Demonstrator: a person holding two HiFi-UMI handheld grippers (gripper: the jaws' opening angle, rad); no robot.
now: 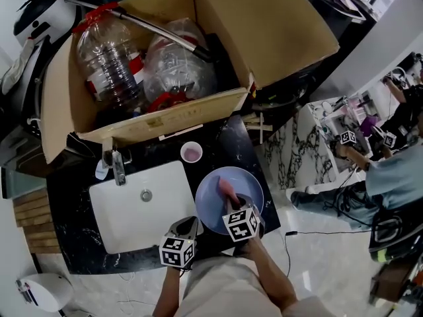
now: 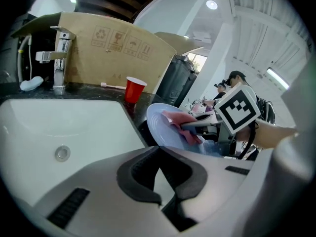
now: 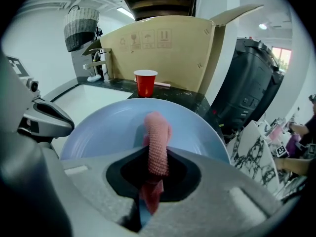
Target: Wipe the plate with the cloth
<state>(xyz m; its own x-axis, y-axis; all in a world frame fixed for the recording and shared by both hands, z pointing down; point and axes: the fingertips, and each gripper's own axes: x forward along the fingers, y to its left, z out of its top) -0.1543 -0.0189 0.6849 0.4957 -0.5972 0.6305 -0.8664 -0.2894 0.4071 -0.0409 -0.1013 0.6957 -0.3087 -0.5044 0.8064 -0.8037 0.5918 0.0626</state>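
Note:
A pale blue plate [image 1: 250,186] is held over the black counter just right of the sink. My left gripper [image 1: 192,227] pinches its near-left rim and looks shut on it; in the left gripper view the jaws [image 2: 159,175] close round a thin pale edge. My right gripper [image 1: 232,207] is shut on a pink cloth [image 1: 227,189] and presses it against the plate's face. In the right gripper view the cloth [image 3: 157,135] sticks up between the jaws over the plate [image 3: 106,132]. The left gripper view shows the tilted plate [image 2: 157,125] with the cloth [image 2: 178,120] on it.
A white sink [image 1: 132,220] with a chrome tap [image 1: 117,168] lies to the left. A red cup [image 1: 192,152] stands behind the plate. A big open cardboard box [image 1: 277,25] with plastic bottles [image 1: 109,58] fills the back. A person [image 1: 393,170] sits at the right.

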